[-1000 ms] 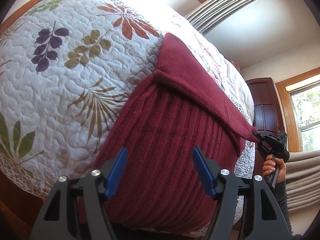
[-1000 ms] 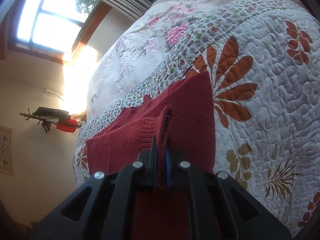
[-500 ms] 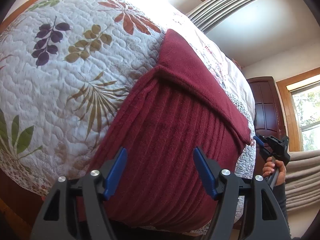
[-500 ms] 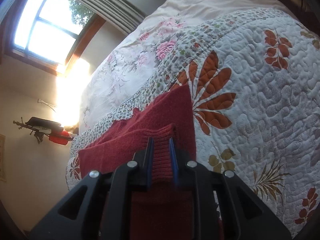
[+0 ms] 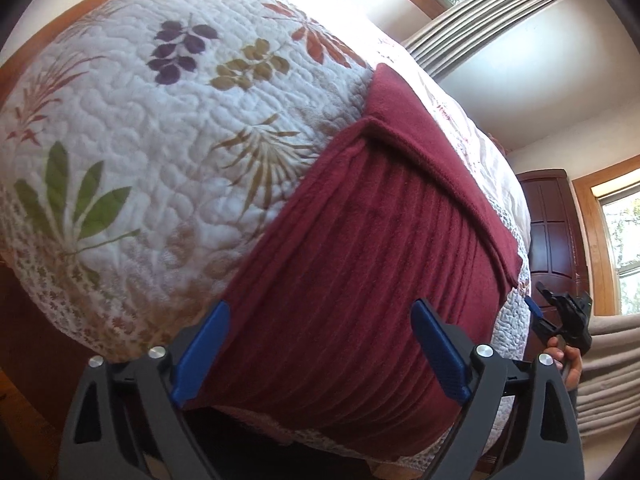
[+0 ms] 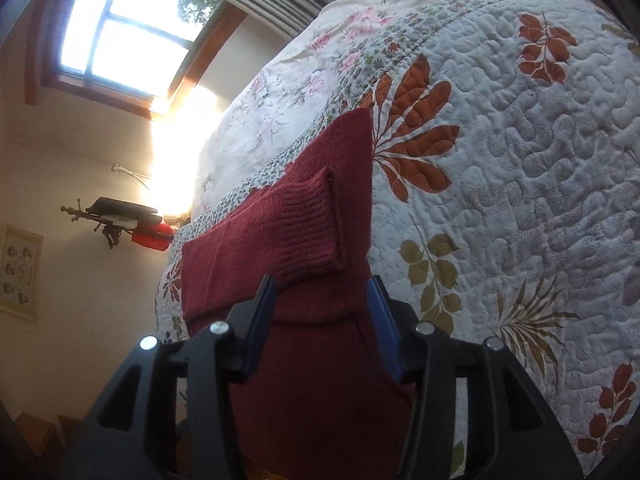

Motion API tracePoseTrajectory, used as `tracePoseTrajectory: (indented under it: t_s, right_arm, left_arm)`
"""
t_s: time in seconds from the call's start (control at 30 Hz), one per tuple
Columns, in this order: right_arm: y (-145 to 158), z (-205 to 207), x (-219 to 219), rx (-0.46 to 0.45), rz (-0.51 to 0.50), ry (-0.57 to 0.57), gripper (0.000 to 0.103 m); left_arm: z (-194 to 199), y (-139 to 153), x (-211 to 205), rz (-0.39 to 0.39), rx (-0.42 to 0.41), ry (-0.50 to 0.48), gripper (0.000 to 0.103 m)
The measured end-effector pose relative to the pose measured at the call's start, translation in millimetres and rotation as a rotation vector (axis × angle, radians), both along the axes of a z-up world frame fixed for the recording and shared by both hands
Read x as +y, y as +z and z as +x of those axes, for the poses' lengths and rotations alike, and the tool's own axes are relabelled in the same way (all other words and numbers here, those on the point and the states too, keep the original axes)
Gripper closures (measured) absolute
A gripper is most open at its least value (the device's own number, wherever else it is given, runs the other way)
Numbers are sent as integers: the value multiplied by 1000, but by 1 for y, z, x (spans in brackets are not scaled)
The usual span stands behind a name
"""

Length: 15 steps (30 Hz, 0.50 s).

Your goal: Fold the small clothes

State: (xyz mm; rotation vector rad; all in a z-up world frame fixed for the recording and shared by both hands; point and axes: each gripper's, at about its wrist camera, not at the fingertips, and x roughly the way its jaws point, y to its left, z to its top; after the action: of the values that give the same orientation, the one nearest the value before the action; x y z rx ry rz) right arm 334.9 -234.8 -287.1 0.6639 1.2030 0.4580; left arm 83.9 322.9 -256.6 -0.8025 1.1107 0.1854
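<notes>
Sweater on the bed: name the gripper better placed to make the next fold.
Left, probably. The left gripper is open over the sweater near its hem at the quilt edge. The right gripper, also open, sits by the folded sleeve.

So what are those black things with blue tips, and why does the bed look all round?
They are tongs a person holds, one in each hand. A small camera sits on each and looks along its fingers; the lens bends the picture, so the bed looks round. One picture comes from the left tongs, the other from the right tongs. Both are open and hold nothing. On the white leaf-patterned quilt lies a dark red knitted sweater, one ribbed sleeve cuff folded across it. From the left you can see the hand holding the right tongs.
</notes>
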Motion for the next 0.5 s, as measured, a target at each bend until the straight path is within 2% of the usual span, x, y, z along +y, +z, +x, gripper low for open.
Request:
tracePoseTrajectory:
  t_s: [0.1,0.23,0.33,0.5]
  right_arm:
    - [-9,-44,-14,8,-26,62,41]
    - [-37,-114,-29,83,-72,83,41]
    - [-51,-167,-39,141,-73,31,41]
    - [-62,-243,-47,228,-43,-104,40]
  left_arm:
    - [-21,-18,4,5,58,-42,10]
    - [-37,-60,10,-22,130,-118,9]
    - [-40,-97,12,-73,172,-194,9]
    - [-32,-138,16,-168,159,-303,9]
